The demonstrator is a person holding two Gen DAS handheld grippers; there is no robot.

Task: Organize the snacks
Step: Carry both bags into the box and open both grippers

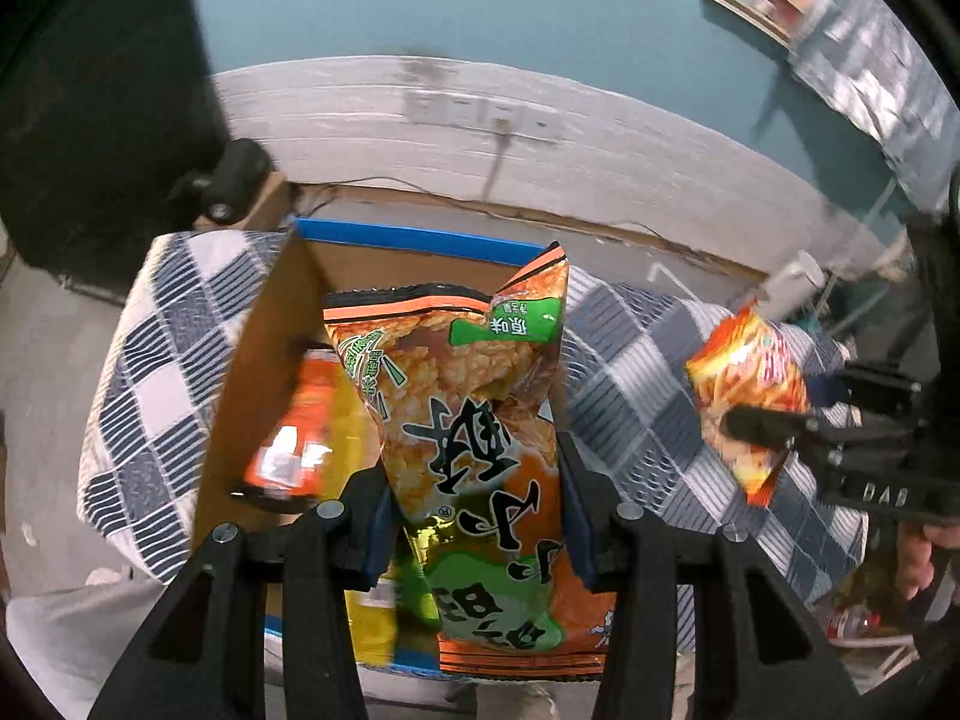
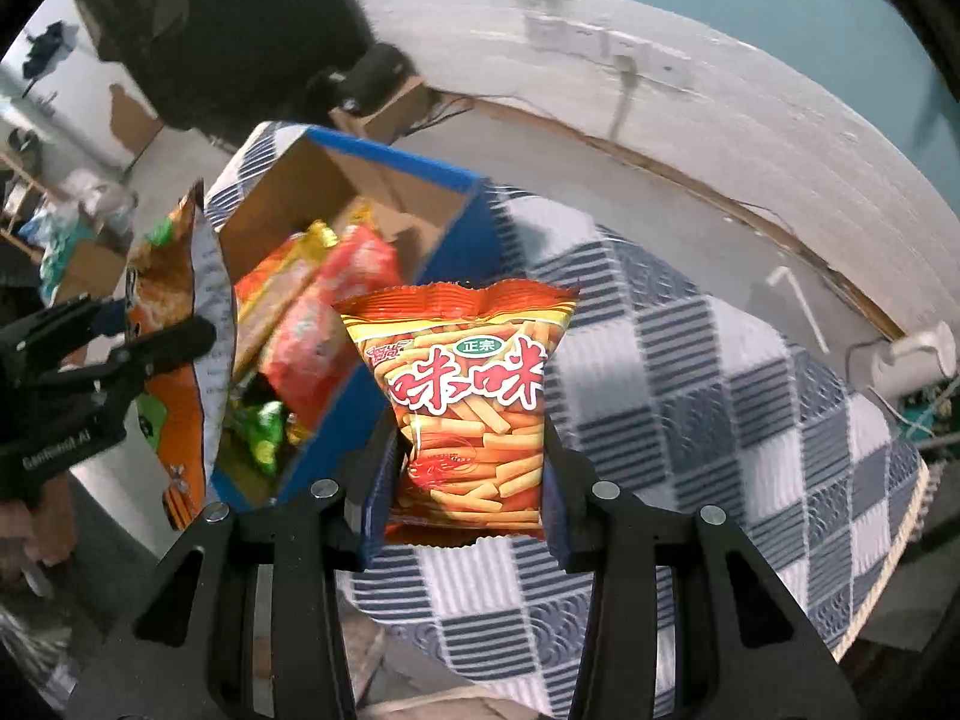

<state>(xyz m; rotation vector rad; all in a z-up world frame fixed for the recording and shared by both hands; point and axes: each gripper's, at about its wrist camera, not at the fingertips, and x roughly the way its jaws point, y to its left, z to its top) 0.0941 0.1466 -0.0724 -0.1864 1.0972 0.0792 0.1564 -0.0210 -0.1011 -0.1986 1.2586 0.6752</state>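
Observation:
My left gripper (image 1: 474,516) is shut on a large orange-and-green rice cracker bag (image 1: 474,420), held above the open blue-edged cardboard box (image 1: 420,238). The box holds several snack packs, including an orange one (image 1: 294,426) and red ones (image 2: 336,312). My right gripper (image 2: 471,468) is shut on a red-orange shrimp stick bag (image 2: 474,396), held over the checkered cloth just right of the box (image 2: 456,222). The left gripper and its bag (image 2: 174,324) show at the left of the right wrist view. The right gripper's bag (image 1: 744,390) shows at the right of the left wrist view.
The box sits on a table covered with a blue-and-white checkered cloth (image 2: 690,372). A white wall with a socket (image 1: 480,114) runs behind. A brown carton (image 2: 390,108) and clutter lie on the floor at the left. A white object (image 2: 912,354) sits at the right.

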